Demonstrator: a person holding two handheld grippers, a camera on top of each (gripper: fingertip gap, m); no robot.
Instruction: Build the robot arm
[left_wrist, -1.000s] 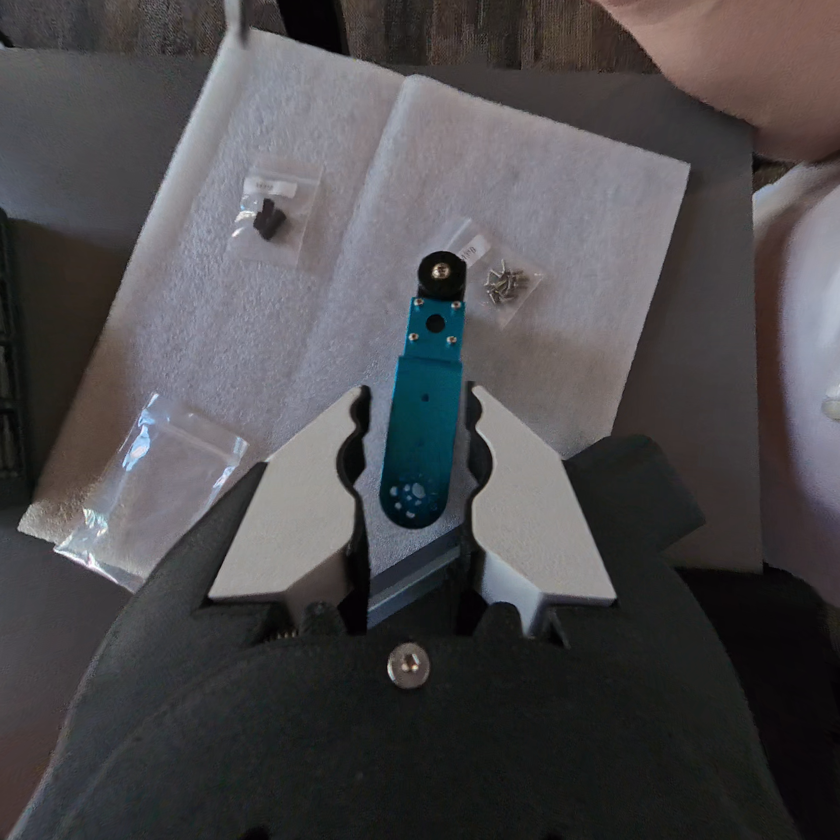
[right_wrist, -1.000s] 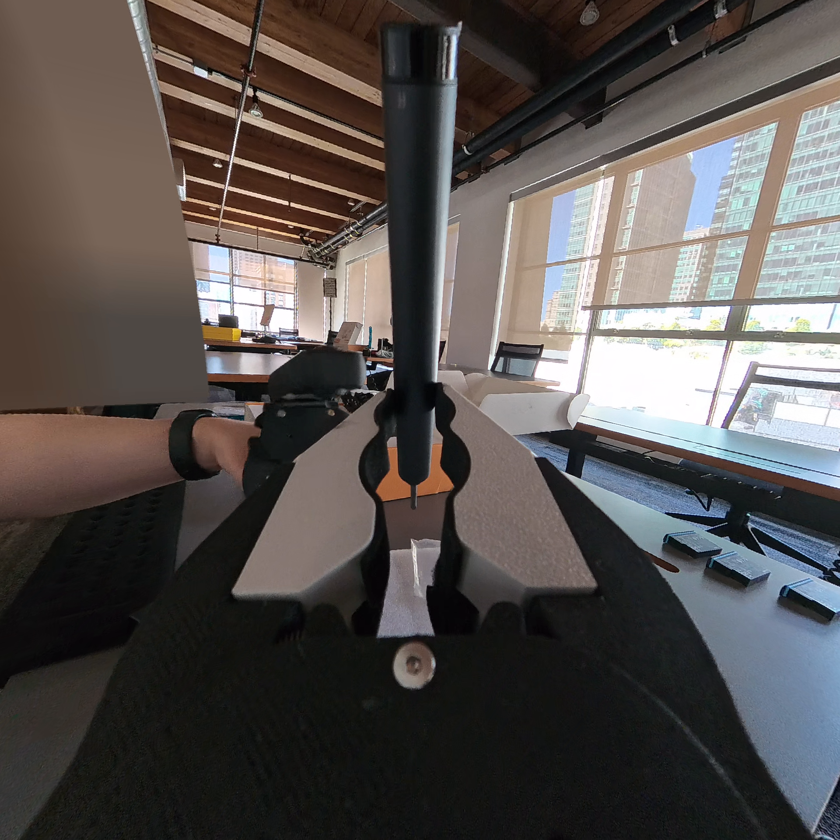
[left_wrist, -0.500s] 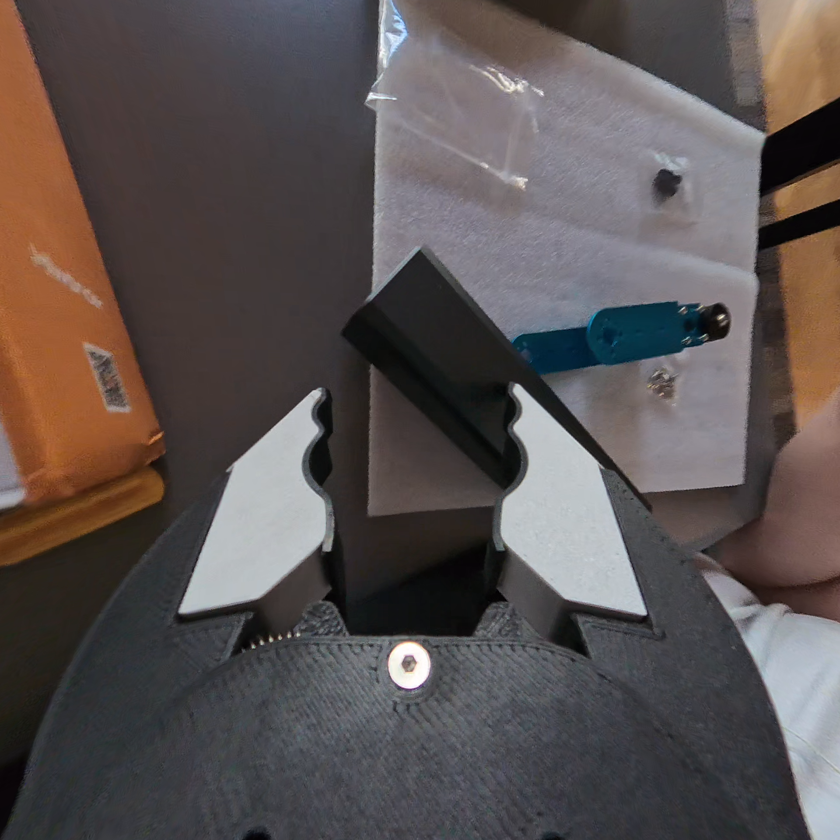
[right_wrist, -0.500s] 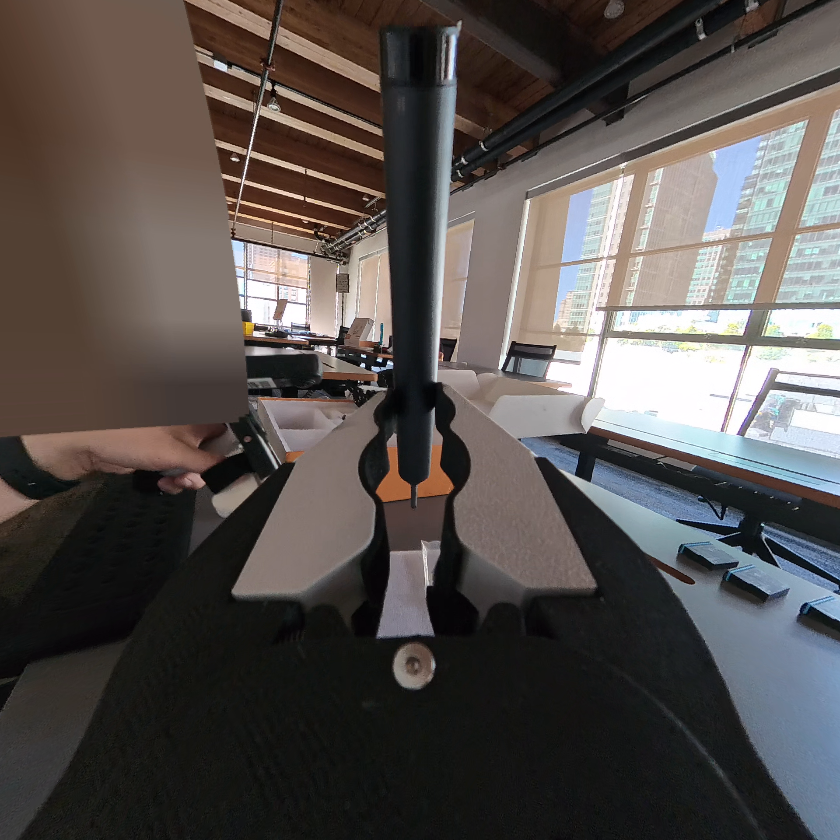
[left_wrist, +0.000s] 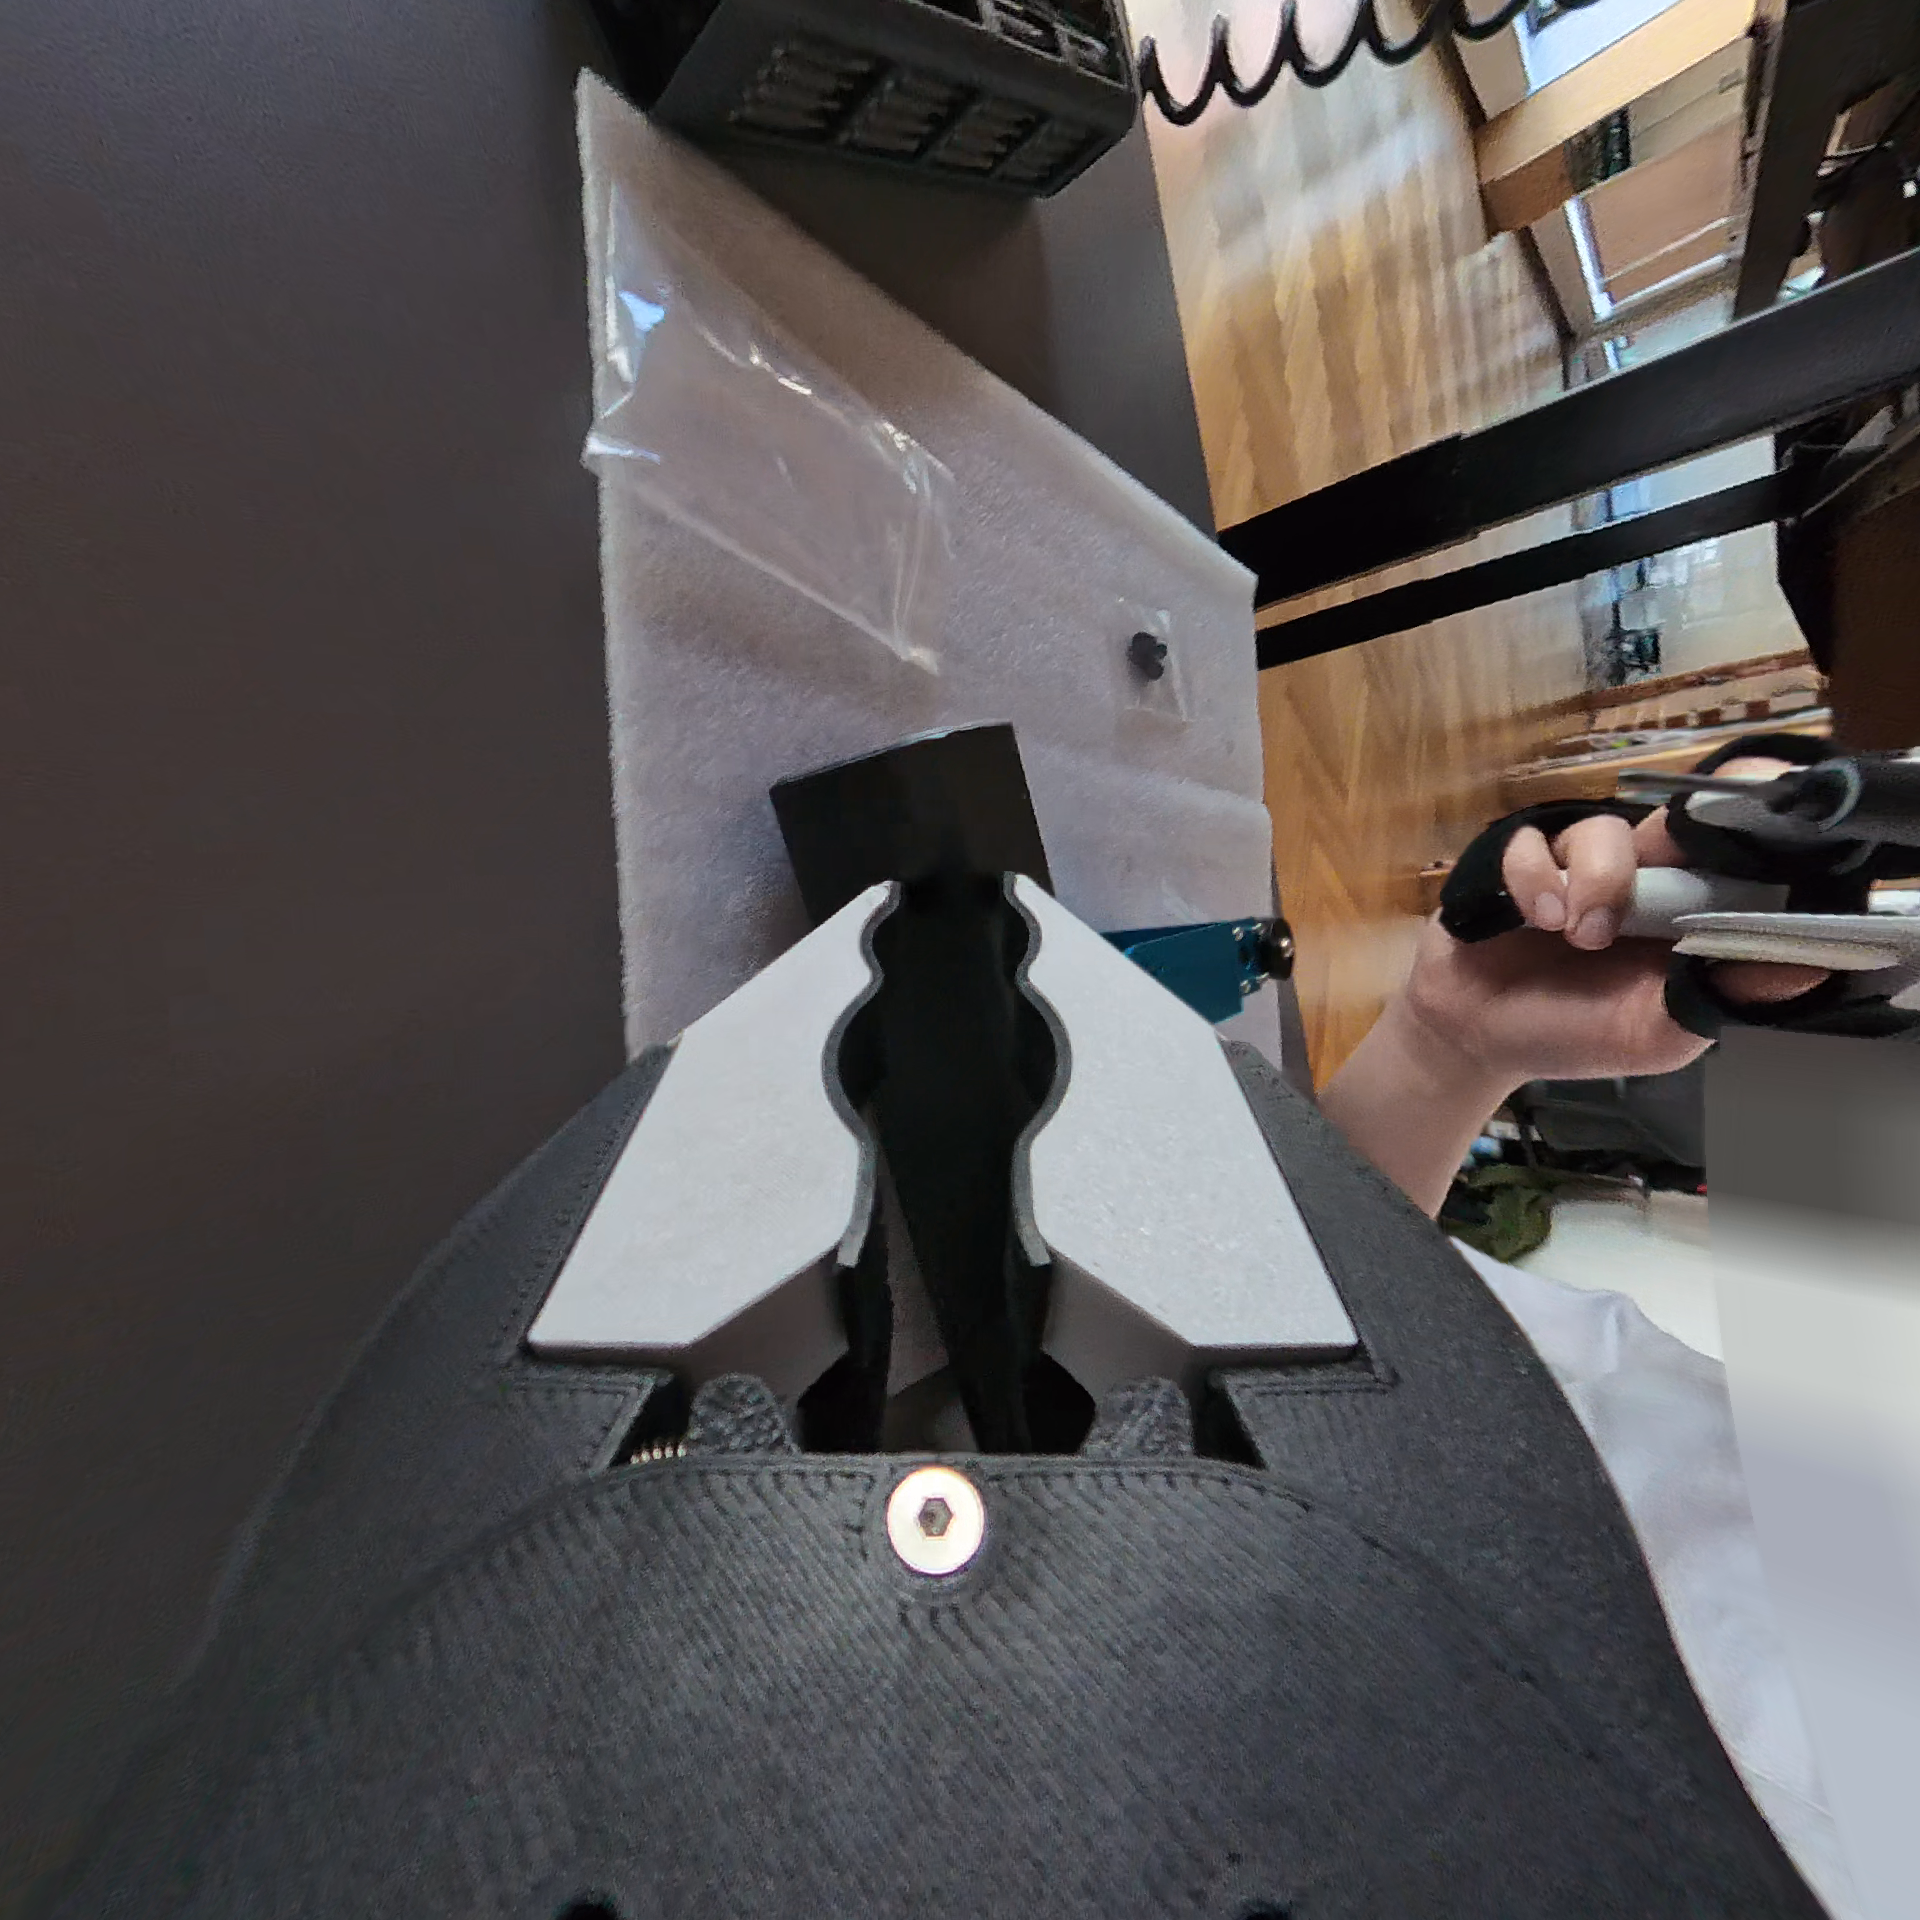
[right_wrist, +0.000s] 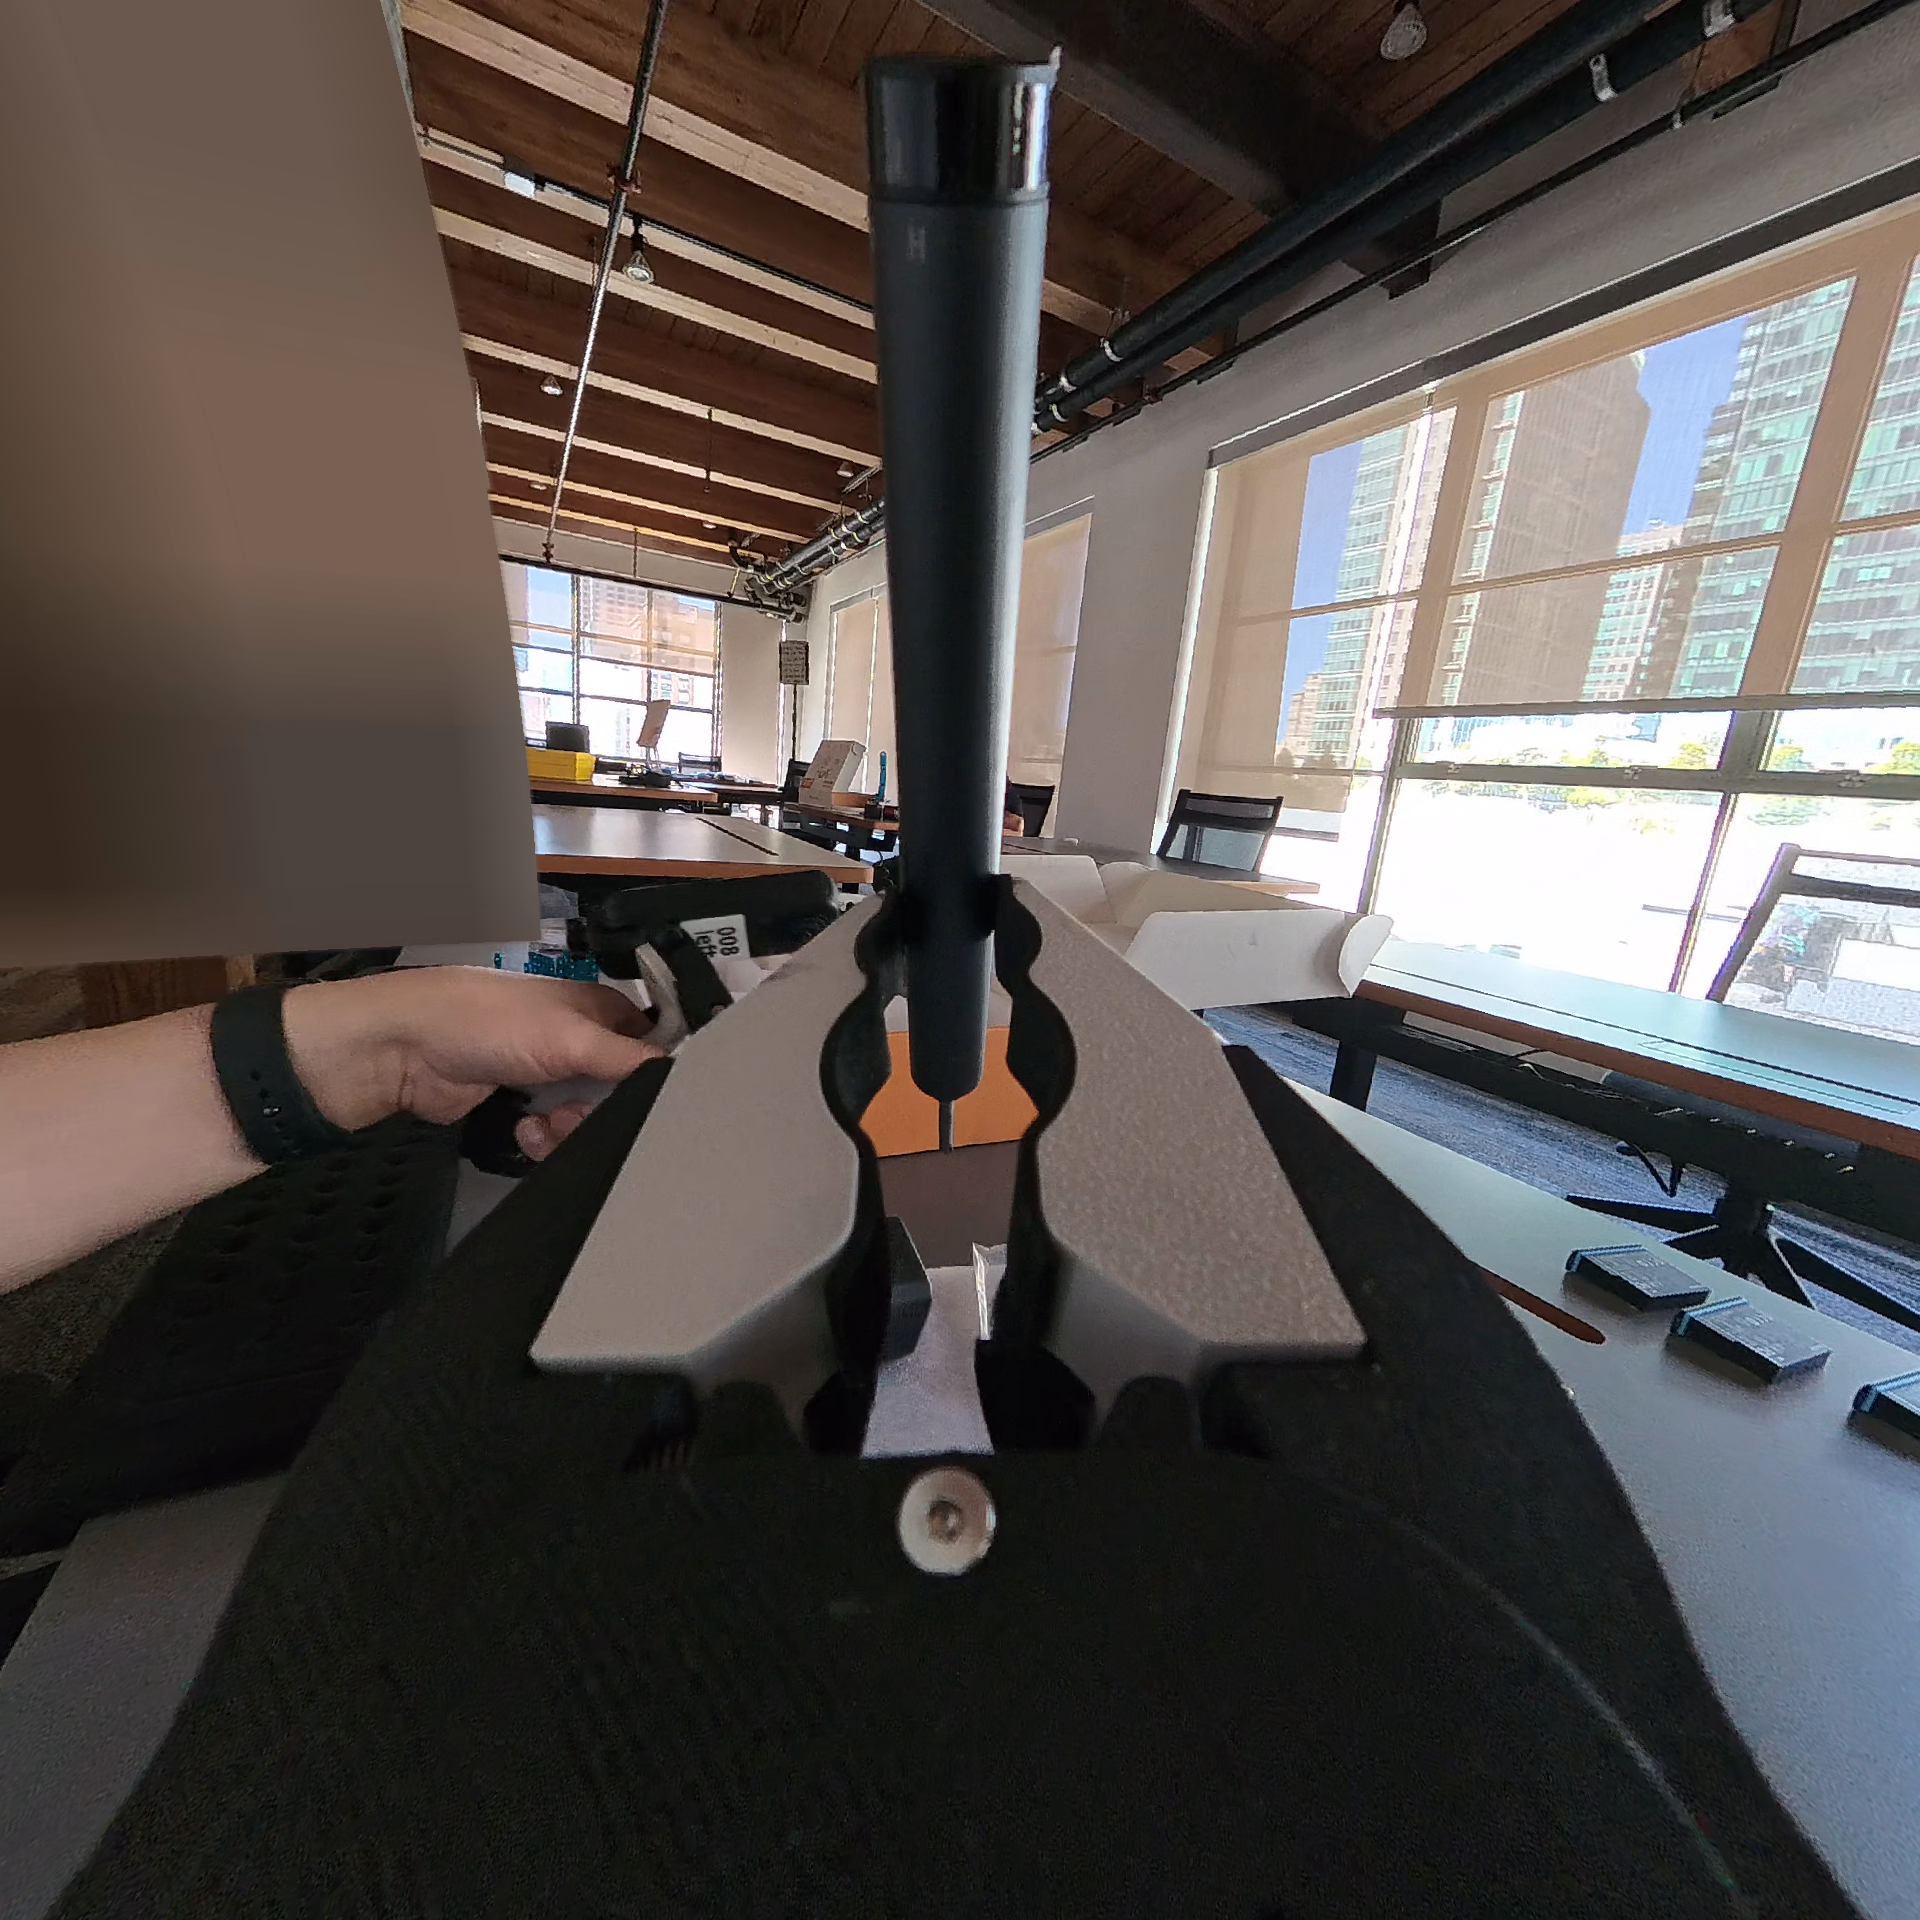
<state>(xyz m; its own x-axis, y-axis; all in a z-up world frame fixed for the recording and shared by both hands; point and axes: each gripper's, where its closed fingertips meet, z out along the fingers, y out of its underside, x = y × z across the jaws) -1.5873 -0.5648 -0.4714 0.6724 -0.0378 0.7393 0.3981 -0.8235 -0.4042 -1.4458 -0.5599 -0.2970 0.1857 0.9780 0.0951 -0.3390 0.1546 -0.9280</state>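
Observation:
My left gripper (left_wrist: 945, 894) is shut on a black rectangular block (left_wrist: 904, 810) that sticks out past the fingertips, held over a white foam sheet (left_wrist: 790, 623). A blue metal bracket (left_wrist: 1195, 961) lies on the foam just right of the fingers, partly hidden. My right gripper (right_wrist: 951, 914) is shut on a dark grey screwdriver (right_wrist: 951, 520), upright with its bit pointing down between the fingers. The left gripper's hand (right_wrist: 468, 1039) with a black wristband shows at the left of the right wrist view. The right hand (left_wrist: 1538, 956) shows at the right of the left wrist view.
An empty clear plastic bag (left_wrist: 769, 457) and a small bag with a black part (left_wrist: 1148, 655) lie on the foam. A black tray (left_wrist: 883, 83) sits at the foam's far end. Small blue-edged black boxes (right_wrist: 1735, 1340) lie on the grey table (right_wrist: 1558, 1558). An orange box (right_wrist: 935, 1117) is ahead.
My left gripper has closed on the black block, which was loose against one finger, and has swung so the foam sheet's edge and the room show. The right gripper still holds the screwdriver.

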